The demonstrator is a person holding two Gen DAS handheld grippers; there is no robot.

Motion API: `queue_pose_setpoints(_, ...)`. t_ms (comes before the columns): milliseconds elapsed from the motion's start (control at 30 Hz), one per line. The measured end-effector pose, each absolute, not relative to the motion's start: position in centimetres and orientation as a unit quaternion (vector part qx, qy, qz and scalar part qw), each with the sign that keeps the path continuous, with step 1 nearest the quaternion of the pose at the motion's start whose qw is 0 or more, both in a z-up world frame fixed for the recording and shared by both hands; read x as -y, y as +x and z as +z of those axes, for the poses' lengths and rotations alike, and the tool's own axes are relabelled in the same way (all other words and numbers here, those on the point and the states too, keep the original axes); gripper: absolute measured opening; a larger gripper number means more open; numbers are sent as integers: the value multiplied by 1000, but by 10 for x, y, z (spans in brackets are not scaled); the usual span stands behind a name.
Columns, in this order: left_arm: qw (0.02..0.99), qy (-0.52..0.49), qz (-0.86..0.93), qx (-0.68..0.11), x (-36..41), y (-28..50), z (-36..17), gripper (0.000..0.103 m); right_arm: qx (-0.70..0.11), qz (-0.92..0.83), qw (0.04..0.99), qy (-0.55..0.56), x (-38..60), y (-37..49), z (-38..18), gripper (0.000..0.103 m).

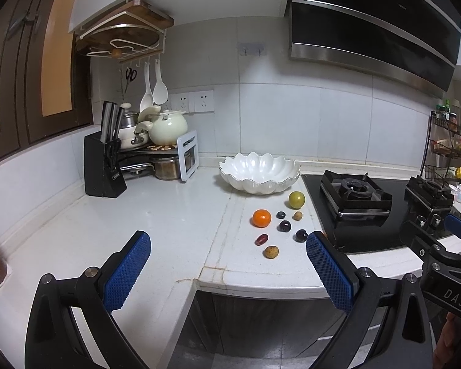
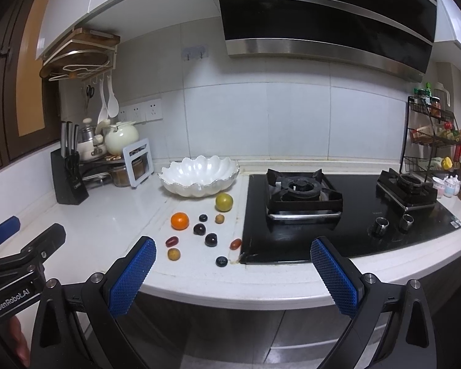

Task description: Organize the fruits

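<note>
Right wrist view: the right hand-held gripper (image 2: pixel 232 264) hangs released, jaws wide, back from the bench (image 2: pixel 107 215) edge. The fruits lie loose ahead of it — an orange (image 2: pixel 179 220), a green fruit (image 2: pixel 224 202), dark plums (image 2: pixel 211 239) and small berries (image 2: pixel 221 261) — just in front of the empty white bowl (image 2: pixel 199 181), likely their destination. The left hand-held gripper (image 1: pixel 227 261) is also spread open, holding nothing, with the fruit cluster ahead and slightly right — both poised for a first pick.
</note>
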State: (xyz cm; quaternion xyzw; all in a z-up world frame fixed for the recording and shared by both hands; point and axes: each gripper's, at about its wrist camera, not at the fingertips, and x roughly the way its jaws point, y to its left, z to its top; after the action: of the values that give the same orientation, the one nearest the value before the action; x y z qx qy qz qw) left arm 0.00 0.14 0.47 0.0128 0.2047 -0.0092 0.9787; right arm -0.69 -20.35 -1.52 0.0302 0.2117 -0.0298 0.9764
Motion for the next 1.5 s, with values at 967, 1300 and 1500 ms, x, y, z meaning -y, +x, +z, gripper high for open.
queue_pose_setpoints(967,981,6,-9,-196,-2,-3,8,103,-204,-28,978,28,201,-9,-10,102)
queue_pose_setpoints(1300,981,10,-8,-196,0,-2,7,103,-205,-27,978,29,203,-8,-11,103)
queue_pose_setpoints(1500,978,18,-15,-209,6,4,1,103,-213,-23,977,23,207,-1,-20,102)
